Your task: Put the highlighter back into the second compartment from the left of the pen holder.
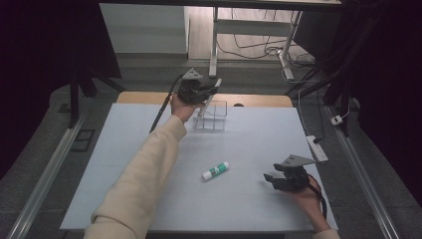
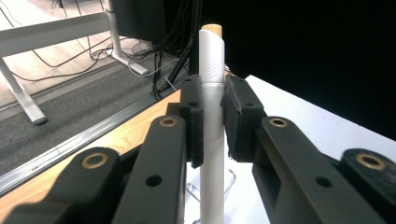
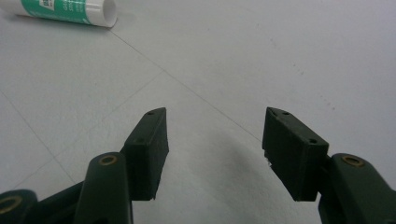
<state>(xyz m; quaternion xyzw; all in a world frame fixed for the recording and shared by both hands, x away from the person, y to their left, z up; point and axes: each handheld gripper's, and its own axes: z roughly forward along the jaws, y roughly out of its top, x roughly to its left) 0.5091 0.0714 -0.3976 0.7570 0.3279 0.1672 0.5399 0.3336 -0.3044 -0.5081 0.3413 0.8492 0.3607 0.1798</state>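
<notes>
2 grippers on the table, and the action is all at the far edge: the left gripper [image 1: 211, 89] has its jaws clamped tight on a slim white pen [image 2: 211, 116], holding it upright just above the clear wire-frame holder [image 1: 211, 116]. By the look of it, the job now is to drop that pen into the holder. Best done slowly: keep the pen vertical, line its lower end over an open cell, lower until it sits inside, then let go. Tilt it and it could catch the rim or tip the light holder. The pen is smooth, white, with a tan tip at the top and a faint chevron pattern below it. Near side, the right gripper [image 1: 272, 179] rests wide open and holds nothing, with a green-and-white glue stick [image 1: 215, 171] lying just beside it
</notes>
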